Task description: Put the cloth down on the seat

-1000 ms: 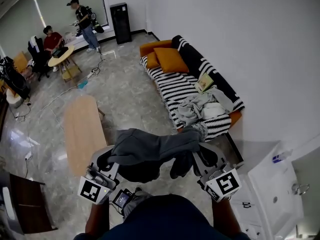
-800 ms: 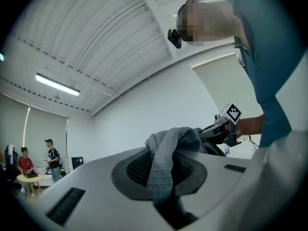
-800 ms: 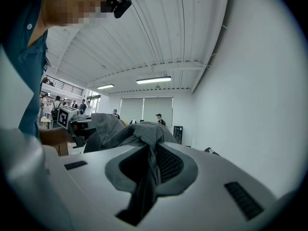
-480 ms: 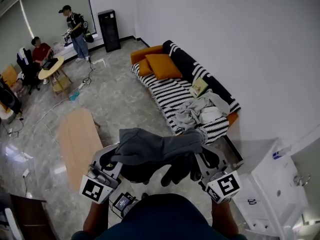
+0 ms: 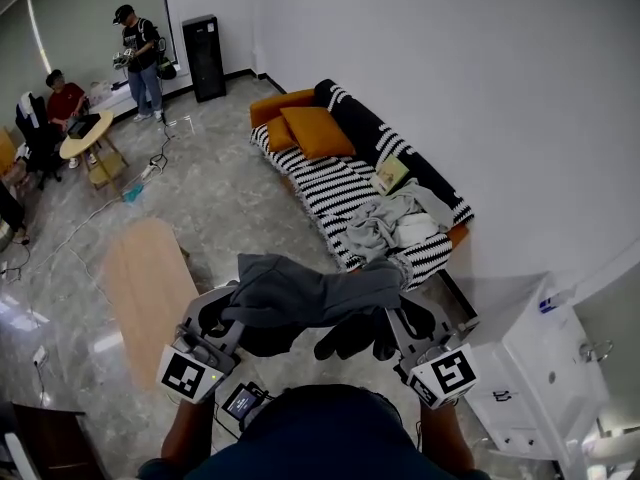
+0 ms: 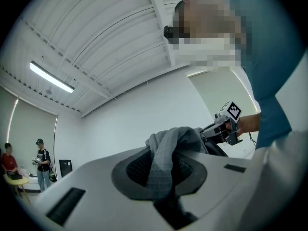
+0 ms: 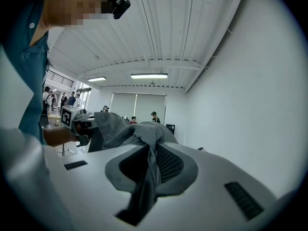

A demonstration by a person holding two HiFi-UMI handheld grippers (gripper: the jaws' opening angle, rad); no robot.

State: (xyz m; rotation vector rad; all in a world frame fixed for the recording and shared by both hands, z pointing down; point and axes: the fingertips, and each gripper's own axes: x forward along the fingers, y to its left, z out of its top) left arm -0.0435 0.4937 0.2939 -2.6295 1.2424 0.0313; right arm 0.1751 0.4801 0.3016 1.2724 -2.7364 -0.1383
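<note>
The grey floor [image 5: 230, 198] fills most of the room. A long striped sofa [image 5: 335, 183] stands by the white wall. A wood table [image 5: 145, 288] stands on the floor near it. A heap of pale clothes [image 5: 395, 223] lies on the near end of the sofa. Two orange cushions [image 5: 318, 131] sit at the far end. The dark grey cloth [image 5: 310, 290] hangs in the air, close to the sofa but not on it. The left gripper [image 5: 228, 306] pinches one end of the cloth tight. The right gripper [image 5: 392, 313] pinches the other end. A small book [image 5: 390, 175] lies on the sofa.
</note>
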